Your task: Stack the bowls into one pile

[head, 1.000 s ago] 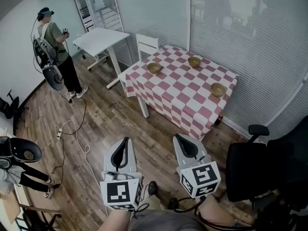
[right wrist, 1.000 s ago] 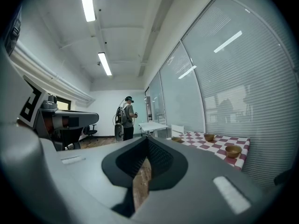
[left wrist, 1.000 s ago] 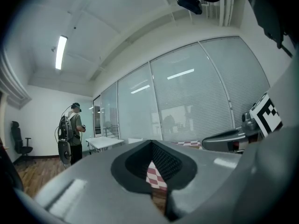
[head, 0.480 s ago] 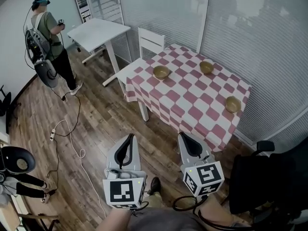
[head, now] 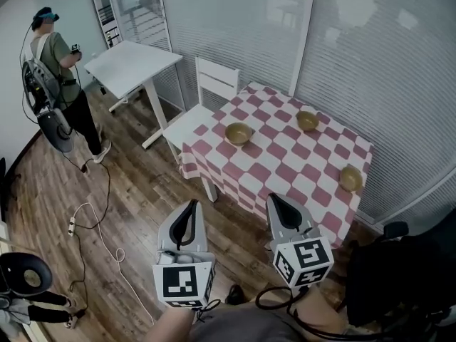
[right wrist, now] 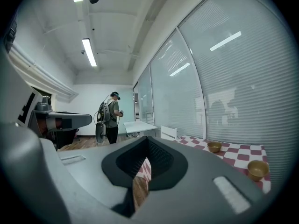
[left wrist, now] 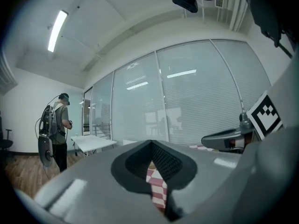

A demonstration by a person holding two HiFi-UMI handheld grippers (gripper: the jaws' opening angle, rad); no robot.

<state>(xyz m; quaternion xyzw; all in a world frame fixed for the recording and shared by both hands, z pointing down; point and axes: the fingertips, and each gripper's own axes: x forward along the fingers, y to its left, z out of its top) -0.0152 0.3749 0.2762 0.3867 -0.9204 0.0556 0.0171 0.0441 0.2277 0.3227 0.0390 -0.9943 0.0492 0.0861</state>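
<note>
Three brown bowls stand apart on a red-and-white checked table [head: 274, 169]: one near the left end [head: 239, 132], one at the far side [head: 308, 120], one at the right edge [head: 350, 178]. My left gripper [head: 191, 207] and right gripper [head: 277, 199] hang over the wooden floor, well short of the table. Both are shut with nothing in them. In the right gripper view, two bowls [right wrist: 214, 146] [right wrist: 258, 170] show to the right of the shut right gripper [right wrist: 148, 141]. Only a sliver of checked cloth [left wrist: 156, 183] shows through the shut left gripper [left wrist: 152, 143] in its own view.
A white chair [head: 203, 105] stands at the table's left end, with a white desk [head: 132, 59] beyond it. A person [head: 53, 77] with gear stands at the far left. A cable [head: 92, 219] lies on the floor. A black office chair [head: 399, 276] sits at my right. Blinds cover the glass wall behind.
The table and bowls have come closer and lower in the head view. Both grippers keep their place and stay shut. The person at the left has shifted further left in view.
</note>
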